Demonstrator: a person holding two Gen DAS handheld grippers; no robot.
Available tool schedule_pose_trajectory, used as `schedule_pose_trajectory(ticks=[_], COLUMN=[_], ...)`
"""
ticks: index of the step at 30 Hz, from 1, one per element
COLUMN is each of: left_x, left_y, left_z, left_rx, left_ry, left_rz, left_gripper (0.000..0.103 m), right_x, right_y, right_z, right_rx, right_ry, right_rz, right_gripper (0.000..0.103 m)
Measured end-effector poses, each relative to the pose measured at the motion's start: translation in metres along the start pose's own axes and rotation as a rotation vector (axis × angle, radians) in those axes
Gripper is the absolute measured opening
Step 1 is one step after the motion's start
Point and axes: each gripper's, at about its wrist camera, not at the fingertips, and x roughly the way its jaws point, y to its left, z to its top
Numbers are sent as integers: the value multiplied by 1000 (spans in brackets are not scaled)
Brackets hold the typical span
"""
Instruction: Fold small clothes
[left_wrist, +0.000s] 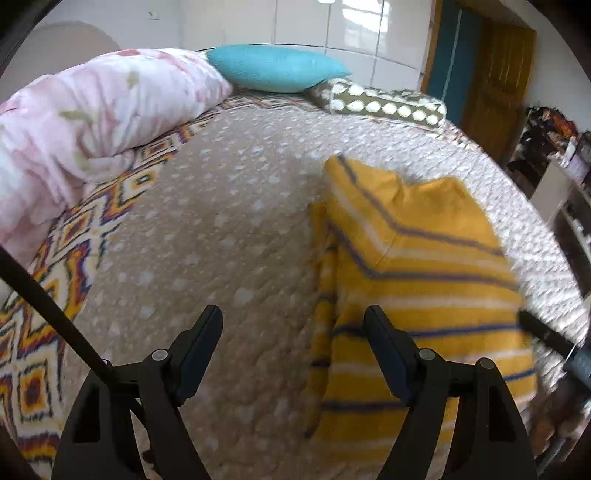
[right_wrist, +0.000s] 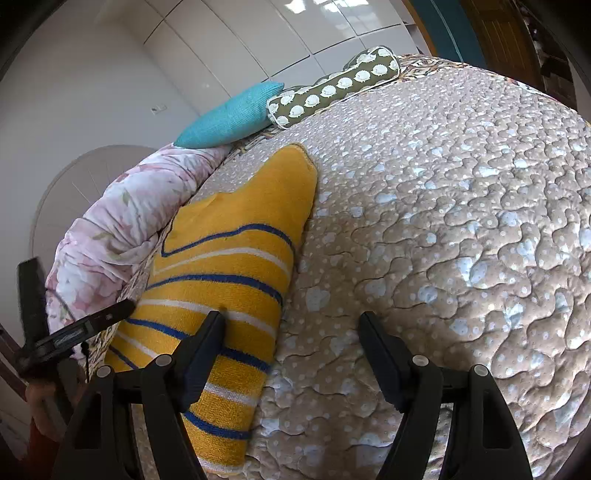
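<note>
Sweater (left_wrist: 417, 280), yellow with blue and white stripes, lies folded on the bed (left_wrist: 207, 221), on its beige dotted quilt, well back from the far edge where the pillows sit. A pink floral duvet (left_wrist: 92, 122) is bunched along the bed's left edge, with a teal pillow (left_wrist: 275, 68) and an olive dotted pillow (left_wrist: 384, 103) at the far edge. The left gripper (left_wrist: 295, 314) hovers with jaws apart, nothing between them, its right finger over the sweater's left side. The right gripper (right_wrist: 291, 317) is likewise spread and empty, its left finger above the sweater's right edge.
</note>
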Motion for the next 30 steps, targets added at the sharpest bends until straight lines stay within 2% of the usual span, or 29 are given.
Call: schedule_pose_trajectory(ticks=[3,10,16,21,24,27,30], left_x=[11,-7,-15,-26,-39,-58,-78], left_y=[5,13,23,22,21,25,27], left_z=[-22,-47,-68,-86,-99,-105,-103], left_rx=[-2,-50,-113,-75,-47,-69,-97], left_ry=[61,56,84,126,111,88,29], left_rz=[-7,-33,-58,-30,-17,-61,-64], left_gripper=[78,78,78,77,77,77,77], right_x=[0,-1,-10,-28,-40,-47,-49], right_y=[0,0,13,21,23,24,27], right_z=[0,-1,-13,-36,-51,-59,-65], right_rx=[0,-4,-37,-81,-96,-116,-142], right_ry=[0,-3,-13,-1,13,22,24], right_rz=[1,-12,-115,-190,-209,-226,-242], right_gripper=[78,79,82,82,82,83,85])
